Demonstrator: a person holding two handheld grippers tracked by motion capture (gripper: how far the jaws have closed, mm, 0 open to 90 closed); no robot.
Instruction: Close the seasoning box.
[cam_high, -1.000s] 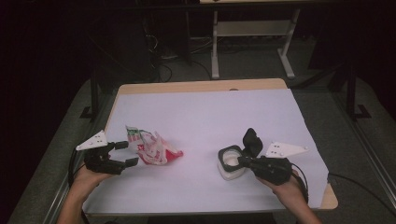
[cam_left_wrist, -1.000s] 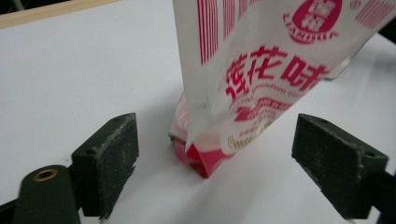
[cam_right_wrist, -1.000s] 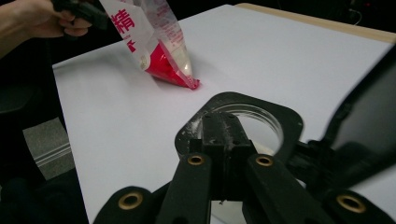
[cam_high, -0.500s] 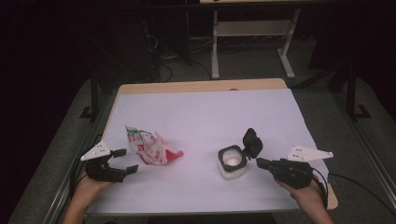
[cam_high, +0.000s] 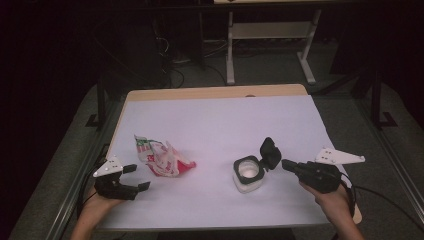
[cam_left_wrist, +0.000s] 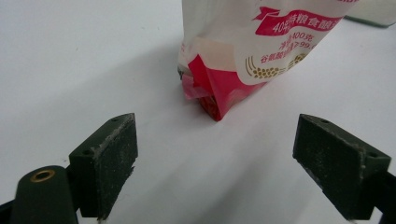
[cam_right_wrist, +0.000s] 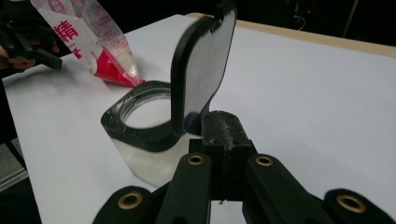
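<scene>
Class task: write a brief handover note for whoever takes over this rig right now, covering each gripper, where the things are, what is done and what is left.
Left gripper: jaws open, empty, low over the white sheet, just short of the red-and-white bag.
Right gripper: jaws shut, holding nothing, right beside the jar's flip lid.
Bag: crumpled, lying on the sheet left of the jar.
Jar: upright, black lid hinged open, white contents inside.
Done: the jar appears filled.
Left: probably close the lid and deal with the bag.
</scene>
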